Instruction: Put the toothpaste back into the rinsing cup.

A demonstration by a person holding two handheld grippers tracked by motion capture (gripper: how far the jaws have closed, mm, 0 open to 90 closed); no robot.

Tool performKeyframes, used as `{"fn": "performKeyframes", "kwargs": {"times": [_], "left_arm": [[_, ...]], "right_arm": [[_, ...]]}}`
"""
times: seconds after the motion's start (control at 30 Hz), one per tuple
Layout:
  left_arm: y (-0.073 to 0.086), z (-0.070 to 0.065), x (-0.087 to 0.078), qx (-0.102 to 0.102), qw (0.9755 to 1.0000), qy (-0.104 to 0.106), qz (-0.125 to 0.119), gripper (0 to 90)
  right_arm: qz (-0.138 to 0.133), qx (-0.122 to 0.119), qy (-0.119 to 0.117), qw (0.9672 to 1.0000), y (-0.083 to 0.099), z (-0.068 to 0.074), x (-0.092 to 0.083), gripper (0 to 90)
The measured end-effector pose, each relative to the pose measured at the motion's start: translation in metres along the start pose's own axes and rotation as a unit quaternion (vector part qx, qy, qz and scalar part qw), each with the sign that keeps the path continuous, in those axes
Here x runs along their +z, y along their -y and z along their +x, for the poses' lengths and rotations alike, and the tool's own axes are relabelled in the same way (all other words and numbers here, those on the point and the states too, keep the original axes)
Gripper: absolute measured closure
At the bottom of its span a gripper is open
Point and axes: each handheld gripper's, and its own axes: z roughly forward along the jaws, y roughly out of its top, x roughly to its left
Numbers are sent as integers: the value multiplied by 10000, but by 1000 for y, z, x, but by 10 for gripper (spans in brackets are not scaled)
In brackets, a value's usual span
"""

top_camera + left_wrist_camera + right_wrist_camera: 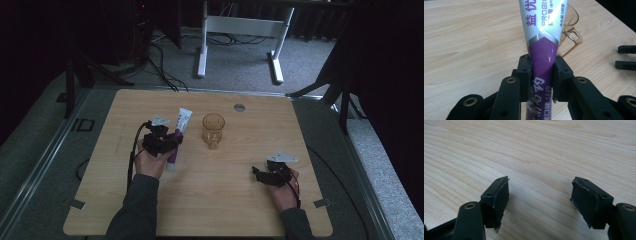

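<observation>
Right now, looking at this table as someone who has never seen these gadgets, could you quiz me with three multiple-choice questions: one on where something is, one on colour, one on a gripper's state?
1. Where does the glass mug stand?
A. Right of the toothpaste tube
B. At the table's near edge
C. On the floor

2. What colours is the toothpaste tube?
A. Red and black
B. White and purple
C. All green

3. How is the right gripper?
A. Shut on the mug
B. Shut on the tube
C. Open, holding nothing

Answers:
1 A: in the high view the mug is right of the tube.
2 B: white upper part, purple lower part.
3 C: its jaws stand apart over bare table, while the left gripper clamps the tube.
</observation>
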Motion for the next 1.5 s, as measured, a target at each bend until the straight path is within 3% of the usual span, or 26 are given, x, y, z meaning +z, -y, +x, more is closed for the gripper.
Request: {"fn": "performKeyframes", "kwargs": {"times": [0.93, 1.5], "left_arm": [[-20, 1, -9, -104, 9992, 218, -315, 716], [-27, -2, -13, -45, 9988, 102, -471, 716]], "right_arm": [[1, -1, 1, 10000, 0, 0, 0, 299], [0, -1, 1, 10000, 0, 0, 0, 300]]}}
